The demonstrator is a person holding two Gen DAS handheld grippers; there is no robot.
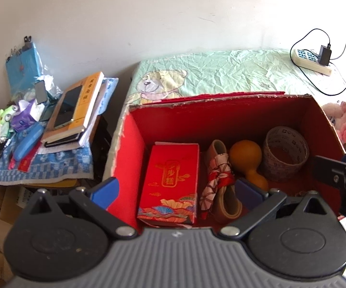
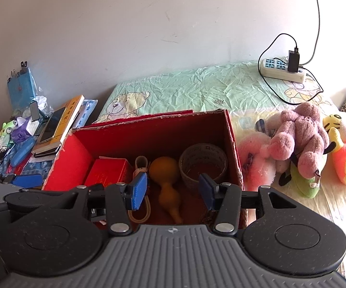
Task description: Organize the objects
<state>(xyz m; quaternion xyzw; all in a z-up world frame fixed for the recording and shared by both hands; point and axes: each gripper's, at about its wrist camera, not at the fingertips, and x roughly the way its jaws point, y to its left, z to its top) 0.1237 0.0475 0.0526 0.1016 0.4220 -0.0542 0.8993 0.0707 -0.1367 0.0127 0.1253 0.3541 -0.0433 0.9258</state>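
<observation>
Right wrist view: the right gripper (image 2: 173, 192) is spread wide, empty, above the orange gourd (image 2: 165, 182) at the frame's centre, inside the red box (image 2: 233, 139). Left gripper (image 1: 180, 192) is also spread, holding nothing.

This is a bedroom in a home. A bed with a crinkled pale green sheet printed with a cartoon bear (image 1: 163, 84) stands against a plain white wall (image 1: 149, 19). Soft pink and yellow plush toys (image 2: 300, 141) lie on the bed, beside a white power strip with a black charger plugged in (image 2: 284, 70). Beside the bed, a cluttered side table covered in blue patterned cloth (image 1: 48, 165) holds stacked books (image 1: 77, 117), a smartphone (image 1: 66, 108) and small figurines (image 1: 3, 120).
</observation>
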